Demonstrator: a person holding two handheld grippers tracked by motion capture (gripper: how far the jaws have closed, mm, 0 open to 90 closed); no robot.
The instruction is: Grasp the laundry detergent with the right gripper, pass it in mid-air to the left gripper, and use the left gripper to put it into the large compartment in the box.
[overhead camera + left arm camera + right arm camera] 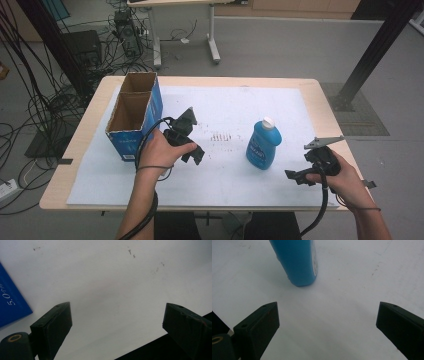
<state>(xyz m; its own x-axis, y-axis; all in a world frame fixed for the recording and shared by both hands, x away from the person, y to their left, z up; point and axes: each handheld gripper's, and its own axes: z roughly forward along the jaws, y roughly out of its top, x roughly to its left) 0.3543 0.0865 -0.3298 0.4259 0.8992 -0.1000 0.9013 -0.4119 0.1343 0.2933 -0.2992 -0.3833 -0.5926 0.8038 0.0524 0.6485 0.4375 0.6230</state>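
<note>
Left hand-held gripper [192,152] sits left of centre over the white sheet on the light wooden tabletop [80,145], gripped from above by the left hand [160,150], forearm coming in from the near edge and angled slightly right. Jaws spread wide, nothing between them, pointing down at bare white sheet [107,290]. Open-topped blue cardboard box [134,115] stands just left of it at the far-left part of the sheet; its blue corner shows in the left gripper view. Right hand-held gripper [297,175] is low at the near-right, held by the right hand [342,175], wrist bent, jaws pointing left toward the blue plastic bottle with white cap [264,144]. Jaws wide apart, empty. Bottle stands upright right of centre, near the right gripper but apart from it; its base shows ahead of the jaws in the right gripper view.
</note>
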